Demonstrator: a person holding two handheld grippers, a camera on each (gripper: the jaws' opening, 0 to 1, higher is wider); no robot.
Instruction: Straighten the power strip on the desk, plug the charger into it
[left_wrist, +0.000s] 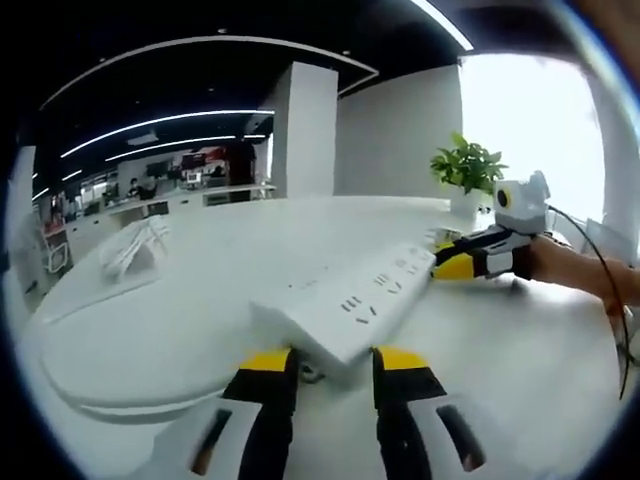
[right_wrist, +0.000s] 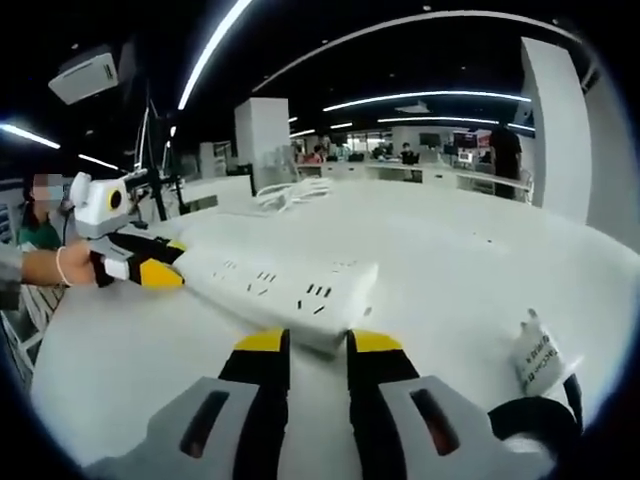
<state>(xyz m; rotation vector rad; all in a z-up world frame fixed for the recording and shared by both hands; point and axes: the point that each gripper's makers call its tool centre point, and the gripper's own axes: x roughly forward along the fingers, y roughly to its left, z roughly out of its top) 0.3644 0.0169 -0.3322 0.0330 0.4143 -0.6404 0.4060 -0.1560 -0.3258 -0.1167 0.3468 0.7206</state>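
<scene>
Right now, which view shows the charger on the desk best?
The right gripper view: the white charger lies plainly at lower right, beside the tongs. The left gripper view offers no recognisable charger, mainly the power strip.

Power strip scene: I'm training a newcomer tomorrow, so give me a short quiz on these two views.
1. True or false: the left gripper and the right gripper are at opposite ends of the long white plastic power strip.
2. In the left gripper view, what stands behind the right gripper? A) green leafy potted plant B) red mug C) laptop
3. Is the white block charger plugged in?
Key: 1 true; 2 A; 3 no, it lies on the white desk, apart from the strip.
</scene>
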